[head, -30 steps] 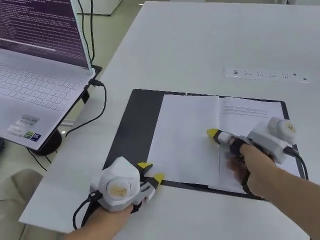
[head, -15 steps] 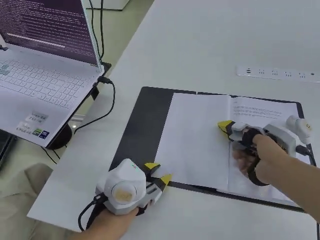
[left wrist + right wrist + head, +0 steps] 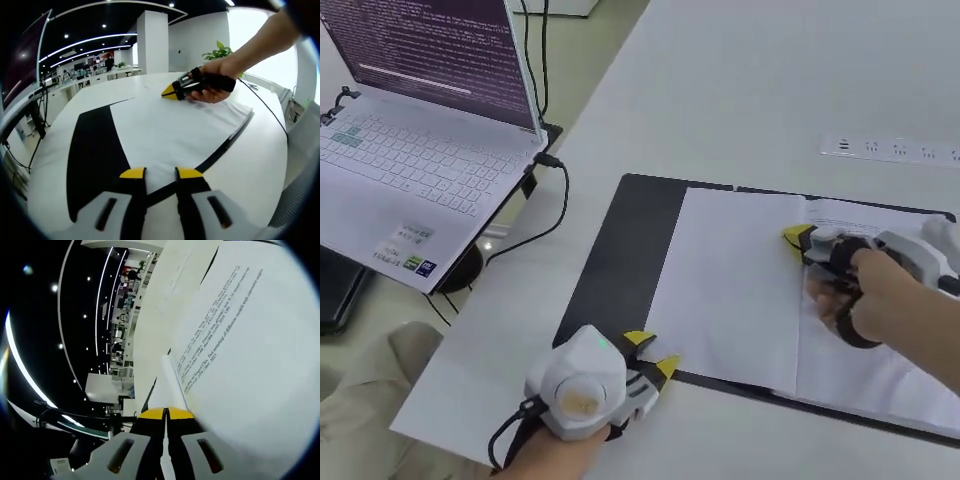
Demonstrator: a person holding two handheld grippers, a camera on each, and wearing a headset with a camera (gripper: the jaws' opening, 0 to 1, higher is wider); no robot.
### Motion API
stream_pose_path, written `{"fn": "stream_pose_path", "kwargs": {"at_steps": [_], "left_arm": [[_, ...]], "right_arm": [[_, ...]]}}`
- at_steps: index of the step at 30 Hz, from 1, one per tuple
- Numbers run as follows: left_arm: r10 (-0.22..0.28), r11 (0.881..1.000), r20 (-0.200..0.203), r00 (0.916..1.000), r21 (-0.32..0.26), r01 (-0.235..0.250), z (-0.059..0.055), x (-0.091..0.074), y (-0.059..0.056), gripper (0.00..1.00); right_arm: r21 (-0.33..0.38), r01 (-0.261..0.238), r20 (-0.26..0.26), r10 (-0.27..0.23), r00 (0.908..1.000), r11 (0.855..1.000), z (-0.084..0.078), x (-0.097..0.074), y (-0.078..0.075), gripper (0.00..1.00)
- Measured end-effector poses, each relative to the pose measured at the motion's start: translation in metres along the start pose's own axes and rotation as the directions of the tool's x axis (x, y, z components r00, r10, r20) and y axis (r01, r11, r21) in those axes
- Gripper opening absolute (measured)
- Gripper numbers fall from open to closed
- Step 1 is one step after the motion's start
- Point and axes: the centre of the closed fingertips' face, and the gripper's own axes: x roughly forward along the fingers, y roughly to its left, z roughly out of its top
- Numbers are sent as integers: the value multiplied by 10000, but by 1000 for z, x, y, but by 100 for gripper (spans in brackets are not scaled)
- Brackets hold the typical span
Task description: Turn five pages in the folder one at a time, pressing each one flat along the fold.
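Pressing down on the fold (image 3: 801, 320) of the folder (image 3: 620, 250), spread open on the counter (image 3: 750, 80), with the right gripper (image 3: 798, 238); fingers clenched, yellow tips together, nothing seen between them; touching the paper just where the blank page (image 3: 730, 290) to their left meets the printed page (image 3: 250, 340) to their right.

Compared with a second ago, slid along the fold away from the person, from about mid-length to near the far edge; whole head view shifted as well, so put down to camera motion for everything else. Probably means the stroke on this page is nearly finished, with a fresh page to lift from right of the fingers next; no telling how many of the five are already turned.

Resting the left gripper (image 3: 653, 354) at the folder's near edge as before; fingers released with a narrow gap, the folder's near rim passing between the tips; likely steadying it.

Counting: one folder, two page faces showing, two grippers; beyond the left fingers one laptop (image 3: 410, 170) with one cable (image 3: 545, 215) plugged into its side; beyond the right fingers one power strip (image 3: 895, 150).
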Motion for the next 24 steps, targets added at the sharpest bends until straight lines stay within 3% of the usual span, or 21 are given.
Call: {"fn": "stream_pose_path", "kwargs": {"at_steps": [4, 7, 19, 24], "left_arm": [[30, 10000, 27, 10000, -67, -30, 0, -1, 0, 21], [29, 10000, 41, 10000, -20, -29, 0, -1, 0, 21], [54, 10000, 103, 9999, 7, -54, 4, -1, -1, 21], [82, 10000, 50, 10000, 5, -82, 4, 1, 0, 21]], "right_arm": [[-267, 287, 109, -285, 9995, 9992, 11, 8, 0, 0], [-24, 366, 377, -365, 9986, 9993, 21, 12, -2, 0], [815, 87, 1395, -200, 9900, 9966, 54, 29, 2, 0], [647, 20, 1502, -117, 9886, 9979, 56, 30, 3, 0]]}}
